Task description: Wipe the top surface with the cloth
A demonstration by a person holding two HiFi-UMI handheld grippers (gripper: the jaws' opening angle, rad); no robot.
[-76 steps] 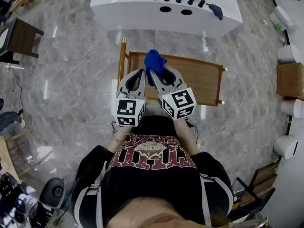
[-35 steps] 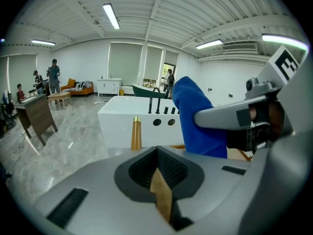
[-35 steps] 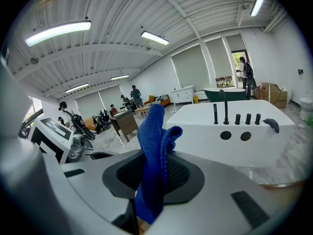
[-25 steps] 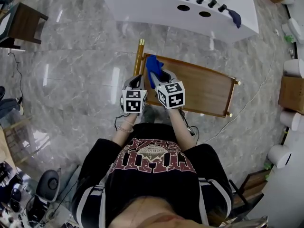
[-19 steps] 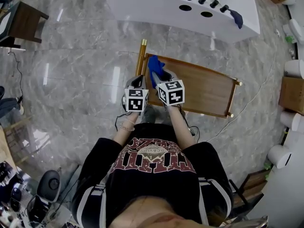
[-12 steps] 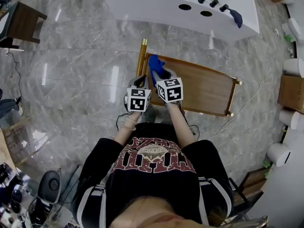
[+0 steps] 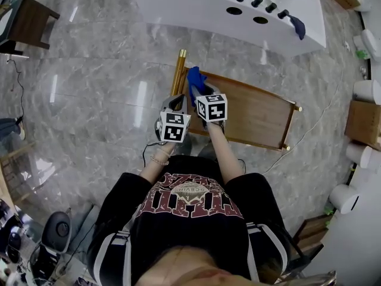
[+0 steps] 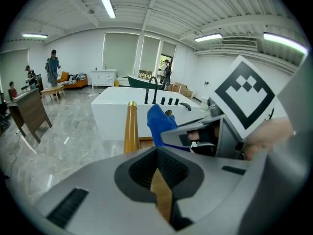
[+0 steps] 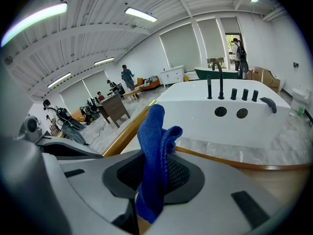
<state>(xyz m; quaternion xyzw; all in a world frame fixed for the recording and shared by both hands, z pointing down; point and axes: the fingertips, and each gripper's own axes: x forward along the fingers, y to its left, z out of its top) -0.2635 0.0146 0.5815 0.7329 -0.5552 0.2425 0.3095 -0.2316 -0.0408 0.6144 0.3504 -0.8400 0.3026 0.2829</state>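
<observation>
Head view: grey marble floor point(image 7: 89, 88) lies all round a brown rectangular wooden worktop point(image 7: 256, 115) with a raised rim and a brass-coloured post point(image 7: 178, 71) at its far left corner. Beyond the worktop stands a long white tub-like unit point(image 7: 196, 5) with black taps and two dark holes. The right tongs point(image 7: 200, 92) hang over the worktop's left end, closed on a blue cloth point(image 7: 194, 78) that sticks out past their tips above the wood. The left tongs point(image 7: 178, 102) sit just beside them, at the worktop's left edge.

Left gripper view: these tongs are pressed together with nothing between them. Worktop wood shows beneath, and the post rises ahead.

Right gripper view: the cloth is pinched in the closed tongs, bunched and upright. Past the worktop's rim is the white unit, then windows with blinds point(image 9: 181, 48), ceiling strip lights point(image 9: 141, 14) and people point(image 9: 128, 77) standing far off.
</observation>
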